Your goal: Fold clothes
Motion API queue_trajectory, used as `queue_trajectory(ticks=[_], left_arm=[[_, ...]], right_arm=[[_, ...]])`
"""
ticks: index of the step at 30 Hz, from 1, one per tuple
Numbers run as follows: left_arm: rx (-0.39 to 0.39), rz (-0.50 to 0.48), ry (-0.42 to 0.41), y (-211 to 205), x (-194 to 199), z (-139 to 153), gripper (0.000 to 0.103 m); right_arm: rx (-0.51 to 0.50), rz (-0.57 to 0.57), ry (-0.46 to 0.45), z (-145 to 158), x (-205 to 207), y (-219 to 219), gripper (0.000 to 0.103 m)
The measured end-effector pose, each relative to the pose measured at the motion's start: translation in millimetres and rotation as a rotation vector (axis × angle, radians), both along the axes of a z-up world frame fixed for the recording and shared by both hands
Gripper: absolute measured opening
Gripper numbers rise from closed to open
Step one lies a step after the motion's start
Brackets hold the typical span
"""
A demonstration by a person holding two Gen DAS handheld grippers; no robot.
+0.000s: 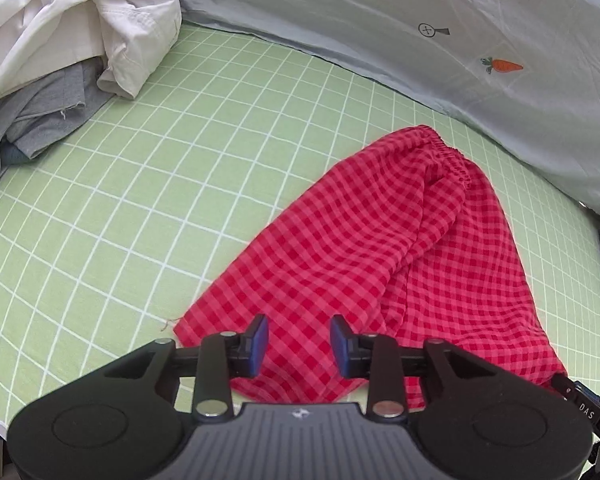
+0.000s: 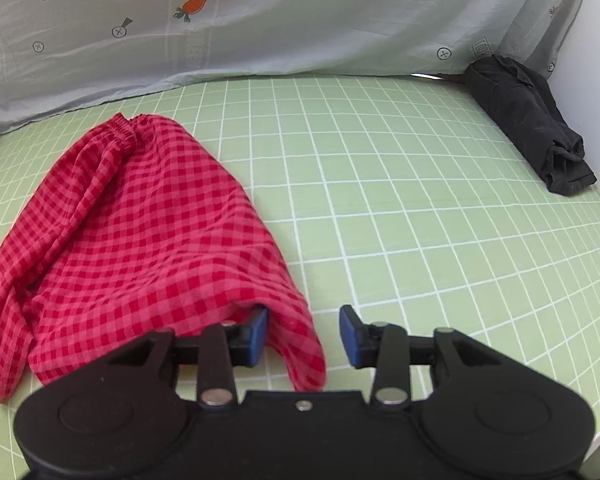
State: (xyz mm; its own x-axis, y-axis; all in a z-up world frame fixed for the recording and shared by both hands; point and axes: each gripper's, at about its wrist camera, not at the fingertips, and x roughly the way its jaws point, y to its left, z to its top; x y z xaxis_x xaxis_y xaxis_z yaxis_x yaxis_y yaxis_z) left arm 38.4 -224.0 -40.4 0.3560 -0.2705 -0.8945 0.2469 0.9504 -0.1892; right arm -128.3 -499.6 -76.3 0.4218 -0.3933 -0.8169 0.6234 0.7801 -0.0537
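Legibly printed on pale blue sheet [image 2: 300,20]: "LOOK HERE" in an arrow outline, upper left of right wrist view; also orange carrot motifs and crossed-circle marks. Letters "DAS" on a black part at lower right edge of left wrist view.

Red gingham garment [image 1: 340,248]: one, thin woven cloth, gathered elastic waistband at far end, lying loosely creased on green grid-lined bed cover [image 2: 420,200].

Left gripper [image 1: 299,338]: jaws partly open, blue pads above near hem, not pressing cloth. Right gripper [image 2: 303,334]: jaws partly open, near corner of garment draped against left pad, not clamped.

Heap of white and grey clothes [image 1: 60,60]: far left. Black garment [image 2: 528,120]: one, crumpled, far right beside white wall.
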Motion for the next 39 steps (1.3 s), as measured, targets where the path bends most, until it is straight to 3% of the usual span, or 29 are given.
queue_trajectory(ticks=[4, 6, 10, 16, 22, 27, 33, 36, 38, 39], left_arm=[[0.022, 0.007, -0.035, -19, -1, 6, 0.06], [0.033, 0.007, -0.043, -30, 1, 5, 0.062], [0.045, 0.011, -0.037, -49, 12, -1, 0.063], [0.077, -0.041, -0.056, -85, 44, -10, 0.063], [0.145, -0.133, -0.004, -121, 68, -41, 0.063], [0.184, -0.266, 0.049, -146, 68, -72, 0.064], [0.241, -0.347, 0.016, -165, 64, -89, 0.065], [0.223, -0.354, -0.017, -166, 68, -86, 0.045], [0.207, -0.334, -0.028, -163, 74, -82, 0.007], [0.196, -0.319, -0.031, -160, 77, -79, 0.004]], right_arm=[[-0.045, 0.024, -0.015, 6, 5, -13, 0.071], [-0.077, 0.031, -0.065, 16, 4, -16, 0.074], [-0.06, -0.008, -0.17, 26, 8, -42, 0.093], [-0.037, -0.075, -0.092, -2, 34, -71, 0.092], [-0.009, -0.098, -0.029, -22, 55, -87, 0.092], [0.028, -0.094, 0.048, -45, 62, -90, 0.092], [0.021, -0.055, 0.085, -51, 72, -86, 0.092], [0.021, -0.033, 0.1, -53, 79, -85, 0.092], [0.021, -0.02, 0.112, -55, 83, -84, 0.092], [0.019, -0.015, 0.117, -55, 85, -82, 0.091]])
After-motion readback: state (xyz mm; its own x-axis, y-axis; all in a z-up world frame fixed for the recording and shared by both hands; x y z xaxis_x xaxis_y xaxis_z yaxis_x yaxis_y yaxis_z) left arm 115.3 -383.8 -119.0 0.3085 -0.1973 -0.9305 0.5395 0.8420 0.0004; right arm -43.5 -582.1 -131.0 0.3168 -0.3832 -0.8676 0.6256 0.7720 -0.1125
